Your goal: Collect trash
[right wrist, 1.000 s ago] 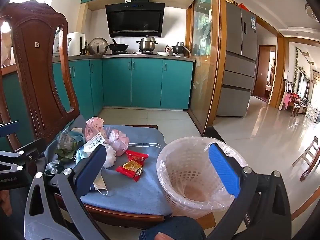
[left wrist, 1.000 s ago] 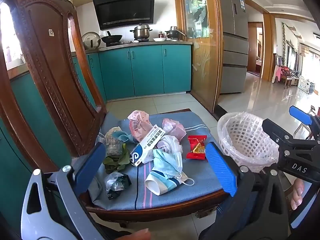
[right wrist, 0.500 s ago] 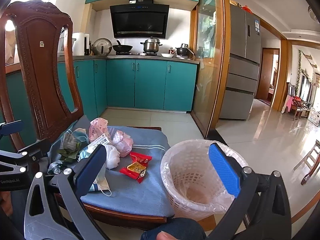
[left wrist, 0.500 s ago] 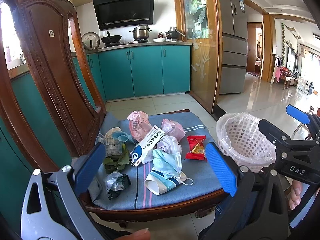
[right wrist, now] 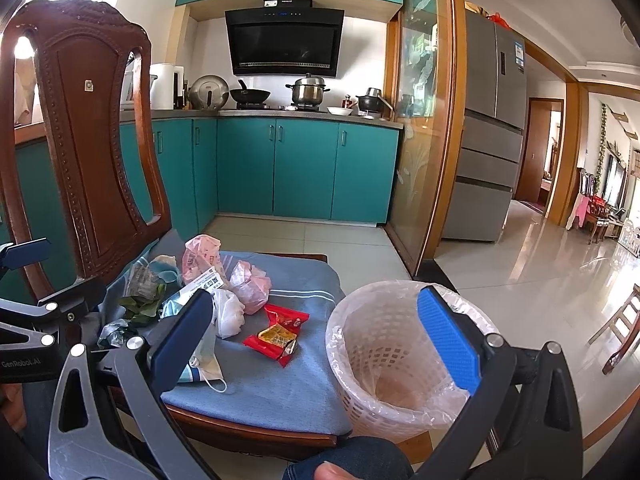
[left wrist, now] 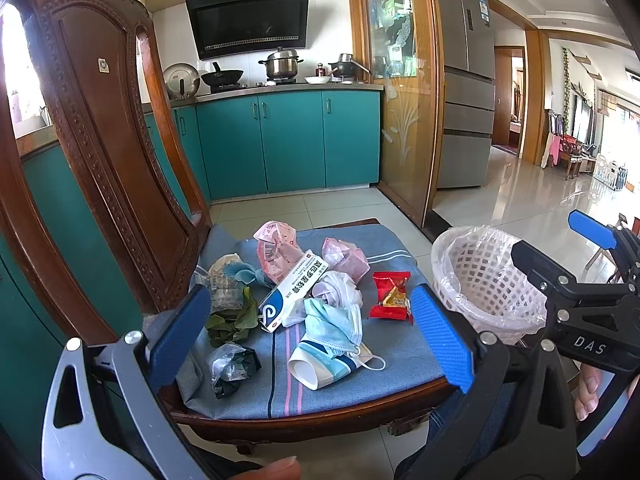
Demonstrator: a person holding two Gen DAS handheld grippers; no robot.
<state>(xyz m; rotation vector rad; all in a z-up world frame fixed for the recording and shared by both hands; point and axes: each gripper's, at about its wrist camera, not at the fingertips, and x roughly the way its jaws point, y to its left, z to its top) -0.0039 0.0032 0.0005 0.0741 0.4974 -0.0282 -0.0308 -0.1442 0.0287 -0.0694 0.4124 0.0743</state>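
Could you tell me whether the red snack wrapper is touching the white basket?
Apart: the right wrist view shows bare blue cushion between the red snack wrapper and white basket.

A pile of trash lies on the chair's cushion [left wrist: 400, 354]. The box [left wrist: 294, 290] sits in the middle, leaning on a bag [left wrist: 276, 250] behind it. Left of the box lie leaves [left wrist: 232, 320], with a crumpled wrapper [left wrist: 232, 366] before them. Masks [left wrist: 332, 332] lie before the box, over a cup [left wrist: 310, 372]. The snack packet [left wrist: 392, 294] lies right of the pile. The basket [right wrist: 384, 360] stands right of the chair, just beside the seat.
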